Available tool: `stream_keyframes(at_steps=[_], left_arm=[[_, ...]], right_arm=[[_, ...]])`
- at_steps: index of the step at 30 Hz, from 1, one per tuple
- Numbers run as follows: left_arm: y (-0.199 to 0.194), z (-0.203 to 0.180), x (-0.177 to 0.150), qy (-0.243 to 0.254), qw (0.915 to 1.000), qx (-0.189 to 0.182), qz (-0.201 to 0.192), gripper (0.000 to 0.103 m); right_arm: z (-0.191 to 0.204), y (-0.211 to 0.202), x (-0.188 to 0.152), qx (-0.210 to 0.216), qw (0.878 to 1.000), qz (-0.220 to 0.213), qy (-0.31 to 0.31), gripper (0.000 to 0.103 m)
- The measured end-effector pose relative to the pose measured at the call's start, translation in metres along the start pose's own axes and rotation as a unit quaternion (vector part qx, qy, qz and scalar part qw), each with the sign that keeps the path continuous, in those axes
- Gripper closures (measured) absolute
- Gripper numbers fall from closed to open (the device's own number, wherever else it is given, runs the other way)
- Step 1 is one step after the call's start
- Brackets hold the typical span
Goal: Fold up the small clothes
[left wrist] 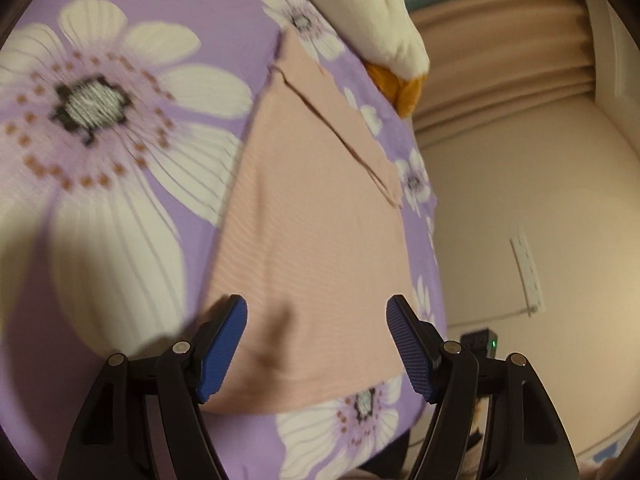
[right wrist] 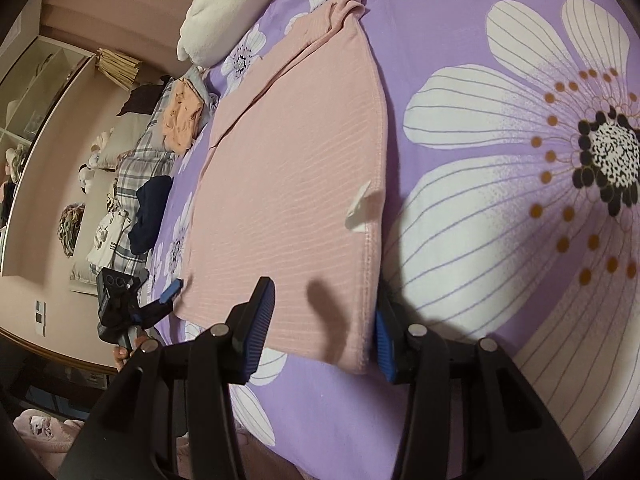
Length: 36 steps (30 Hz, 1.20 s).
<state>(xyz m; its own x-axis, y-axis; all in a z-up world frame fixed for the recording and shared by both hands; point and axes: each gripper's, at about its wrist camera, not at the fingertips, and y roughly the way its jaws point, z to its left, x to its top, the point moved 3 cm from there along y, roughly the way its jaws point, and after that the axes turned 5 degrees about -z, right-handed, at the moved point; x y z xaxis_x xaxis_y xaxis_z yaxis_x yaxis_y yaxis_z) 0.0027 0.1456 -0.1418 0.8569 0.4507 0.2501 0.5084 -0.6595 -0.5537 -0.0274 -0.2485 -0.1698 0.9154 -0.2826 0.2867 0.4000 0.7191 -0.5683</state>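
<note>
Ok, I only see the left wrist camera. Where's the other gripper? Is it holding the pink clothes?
Observer: No. The right gripper is open, and the near hem corner of the pink garment shows between its fingers.
Operator: Does it have a label?
Observer: Yes, a small white tag sticks up near the stitched side edge.
Operator: Are there more clothes to fold?
Observer: It looks that way. Past the garment's left side there's a peach piece, some plaid fabric and something navy.
</note>
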Motion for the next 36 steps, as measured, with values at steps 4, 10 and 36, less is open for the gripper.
stream_keyframes(at_steps=[4,10,36], left_arm=[[0.001,0.011,0.013,-0.006,0.9995,0.022,-0.024,0.031],[0.025,0.014,0.025,-0.007,0.9999,0.007,-0.005,0.031],[0.016,0.003,-0.001,-0.042,0.9987,-0.029,0.005,0.101]], right_arm=[[-0.001,0.009,0.008,0.001,1.0,-0.007,0.007,0.057],[-0.004,0.015,0.02,0.008,1.0,-0.013,0.013,0.057],[0.025,-0.002,0.009,0.024,0.998,-0.048,-0.036,0.097]])
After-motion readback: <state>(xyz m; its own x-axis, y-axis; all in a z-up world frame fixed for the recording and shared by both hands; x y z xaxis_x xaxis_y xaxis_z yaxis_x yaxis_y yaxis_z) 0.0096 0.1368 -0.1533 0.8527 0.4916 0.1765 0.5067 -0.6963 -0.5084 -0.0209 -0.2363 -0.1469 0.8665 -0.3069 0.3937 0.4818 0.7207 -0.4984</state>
